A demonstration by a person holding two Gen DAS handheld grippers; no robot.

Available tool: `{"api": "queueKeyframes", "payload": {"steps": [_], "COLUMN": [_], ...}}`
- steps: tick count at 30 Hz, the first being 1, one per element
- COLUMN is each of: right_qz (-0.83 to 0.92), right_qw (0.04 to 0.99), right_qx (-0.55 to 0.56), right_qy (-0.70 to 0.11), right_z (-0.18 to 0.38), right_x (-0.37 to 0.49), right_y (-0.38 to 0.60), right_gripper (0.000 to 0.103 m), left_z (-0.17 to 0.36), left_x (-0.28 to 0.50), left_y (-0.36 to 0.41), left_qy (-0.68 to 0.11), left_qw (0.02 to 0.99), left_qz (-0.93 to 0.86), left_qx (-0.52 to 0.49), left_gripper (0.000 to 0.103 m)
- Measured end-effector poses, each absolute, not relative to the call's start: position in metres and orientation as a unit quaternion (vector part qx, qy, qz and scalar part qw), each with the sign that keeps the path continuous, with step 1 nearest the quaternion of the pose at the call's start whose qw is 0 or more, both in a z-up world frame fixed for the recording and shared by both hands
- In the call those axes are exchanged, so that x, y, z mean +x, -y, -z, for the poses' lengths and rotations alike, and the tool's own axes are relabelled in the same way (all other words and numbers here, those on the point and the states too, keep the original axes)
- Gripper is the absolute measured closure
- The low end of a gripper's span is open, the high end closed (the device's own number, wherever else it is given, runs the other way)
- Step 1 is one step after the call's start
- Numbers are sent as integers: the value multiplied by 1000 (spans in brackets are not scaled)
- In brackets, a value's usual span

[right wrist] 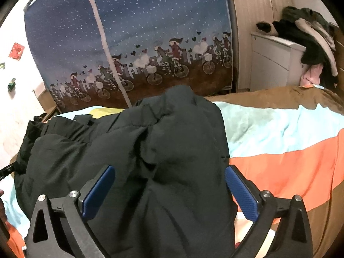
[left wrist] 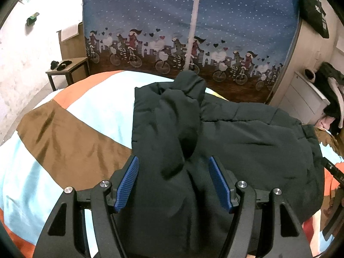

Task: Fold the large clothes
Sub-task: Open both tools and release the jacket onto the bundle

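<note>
A dark padded jacket lies bunched mid-bed on a striped bedspread, sleeve folded inward, while the left gripper and right gripper hover wide open, holding nothing, apparently between folds.

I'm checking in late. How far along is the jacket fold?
Done: both sleeves look laid across the jacket on the bed. In hand: nothing; the left gripper and right gripper are open above the fabric. Left: the body fold, since it lies long and lumpy.
</note>
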State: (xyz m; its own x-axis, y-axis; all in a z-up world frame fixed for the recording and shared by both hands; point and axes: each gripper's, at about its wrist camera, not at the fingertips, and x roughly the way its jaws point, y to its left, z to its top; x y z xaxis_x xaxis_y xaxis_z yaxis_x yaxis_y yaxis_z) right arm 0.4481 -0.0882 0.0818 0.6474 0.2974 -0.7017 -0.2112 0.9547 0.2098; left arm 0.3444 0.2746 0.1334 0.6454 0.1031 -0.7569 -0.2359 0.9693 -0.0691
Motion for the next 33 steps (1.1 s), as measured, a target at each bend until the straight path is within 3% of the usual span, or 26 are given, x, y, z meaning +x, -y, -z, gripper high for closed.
{"api": "queueKeyframes", "payload": {"steps": [1,3,5,23,33], "right_qz": [-141,-145,-148,-191,-214], "right_qw": [907,909,911,928,931], "right_qx": [53,53,55,99,72], "right_qy": [-393,-387,-380,-304,-287], "right_z": [-83,-85,-89,-118,-130], "right_x": [447,444,439,382,341], "right_y": [87,86,86,102,96], "right_gripper": [0,0,0,0,0], "left_z": [-134,-136,-142,-181,-183], "left_x": [344,342,335,290,256], "left_y": [-273,-273,-270,-223,-212], "left_qy": [-409,-404,-383,-287,-273], "left_qw": [904,906,914,955,959], "left_qz": [-96,-98,-103,-77,-69], "left_qx": [-79,-78,-82,-15,-17], "left_gripper": [41,21,12,5,2]}}
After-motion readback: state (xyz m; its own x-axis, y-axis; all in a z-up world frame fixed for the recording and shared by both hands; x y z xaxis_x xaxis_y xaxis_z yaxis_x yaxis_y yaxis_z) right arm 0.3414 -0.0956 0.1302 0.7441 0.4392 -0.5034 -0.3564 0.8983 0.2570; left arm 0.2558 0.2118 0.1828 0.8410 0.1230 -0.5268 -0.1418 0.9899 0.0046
